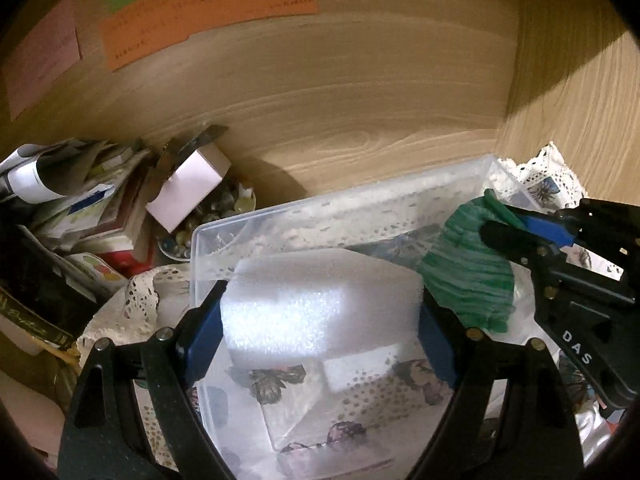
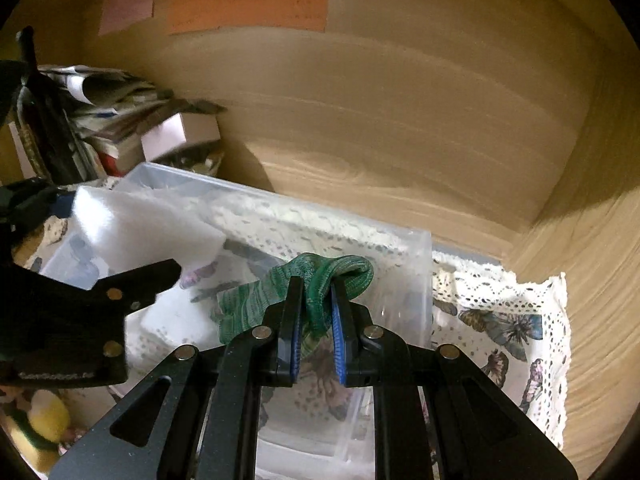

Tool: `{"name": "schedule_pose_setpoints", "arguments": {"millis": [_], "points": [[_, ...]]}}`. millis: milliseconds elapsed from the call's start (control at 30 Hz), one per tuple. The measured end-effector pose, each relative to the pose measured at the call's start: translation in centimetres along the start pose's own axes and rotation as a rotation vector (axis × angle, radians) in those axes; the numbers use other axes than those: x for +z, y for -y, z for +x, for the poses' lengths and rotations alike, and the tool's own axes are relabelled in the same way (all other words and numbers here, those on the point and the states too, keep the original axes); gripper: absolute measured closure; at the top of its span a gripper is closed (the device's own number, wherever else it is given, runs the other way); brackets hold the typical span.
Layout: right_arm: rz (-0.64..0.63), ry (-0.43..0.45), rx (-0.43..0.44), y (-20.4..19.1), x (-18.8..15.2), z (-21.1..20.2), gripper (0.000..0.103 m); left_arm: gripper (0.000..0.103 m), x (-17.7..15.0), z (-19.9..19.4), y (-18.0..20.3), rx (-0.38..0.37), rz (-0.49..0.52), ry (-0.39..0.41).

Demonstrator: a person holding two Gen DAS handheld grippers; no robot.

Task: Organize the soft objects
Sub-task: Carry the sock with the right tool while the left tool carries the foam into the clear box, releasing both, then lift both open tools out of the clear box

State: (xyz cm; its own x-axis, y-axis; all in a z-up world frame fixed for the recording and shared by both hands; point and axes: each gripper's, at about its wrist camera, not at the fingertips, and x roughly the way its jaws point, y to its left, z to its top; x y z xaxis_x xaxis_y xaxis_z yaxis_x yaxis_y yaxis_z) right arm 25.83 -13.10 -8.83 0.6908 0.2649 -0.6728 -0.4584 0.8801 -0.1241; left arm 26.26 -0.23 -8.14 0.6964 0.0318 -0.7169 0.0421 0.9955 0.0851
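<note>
My left gripper (image 1: 320, 300) is shut on a white foam block (image 1: 316, 304) and holds it over a clear plastic bin (image 1: 256, 220). My right gripper (image 2: 314, 284) is shut on a green knitted sock (image 2: 320, 280), which hangs over the same bin (image 2: 416, 280). In the left wrist view the sock (image 1: 468, 276) and the right gripper (image 1: 500, 224) are at the right, beside the foam. In the right wrist view the foam (image 2: 140, 224) and the left gripper's body sit at the left.
The bin stands on a butterfly-print lace cloth (image 2: 512, 320) in a wooden corner. A pile of books and papers (image 1: 80, 208), a small white box (image 1: 188, 188) and a bowl of small items (image 1: 212, 216) crowd the left. Paper notes (image 1: 208, 12) stick on the back wall.
</note>
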Motion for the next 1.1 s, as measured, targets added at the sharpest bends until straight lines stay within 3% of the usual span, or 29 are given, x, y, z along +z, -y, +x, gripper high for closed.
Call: {"name": "schedule_pose_setpoints", "arguments": {"millis": [200, 300, 367, 533, 933, 1100], "points": [[-0.006, -0.025, 0.006, -0.1, -0.1, 0.2, 0.086, 0.016, -0.3, 0.0, 0.1, -0.004, 0.006, -0.032], [-0.005, -0.004, -0.008, -0.1, 0.0, -0.5, 0.073, 0.016, -0.3, 0.3, -0.3, -0.034, -0.017, -0.067], [0.002, 0.027, -0.005, 0.0, 0.0, -1.5, 0.058, 0.016, -0.5, 0.1, -0.4, -0.054, -0.029, -0.077], [0.003, 0.091, -0.014, 0.2, 0.3, -4.0, 0.054, 0.013, -0.6, -1.3, -0.4, -0.055, -0.026, -0.056], [0.025, 0.26, 0.0, 0.0, -0.7, -11.8, 0.038, 0.001, -0.9, -10.3, -0.9, -0.063, -0.034, 0.136], [0.026, 0.311, -0.01, -0.7, -2.6, -14.5, 0.032, 0.001, -2.6, -14.2, -1.2, -0.042, -0.037, 0.219]]}}
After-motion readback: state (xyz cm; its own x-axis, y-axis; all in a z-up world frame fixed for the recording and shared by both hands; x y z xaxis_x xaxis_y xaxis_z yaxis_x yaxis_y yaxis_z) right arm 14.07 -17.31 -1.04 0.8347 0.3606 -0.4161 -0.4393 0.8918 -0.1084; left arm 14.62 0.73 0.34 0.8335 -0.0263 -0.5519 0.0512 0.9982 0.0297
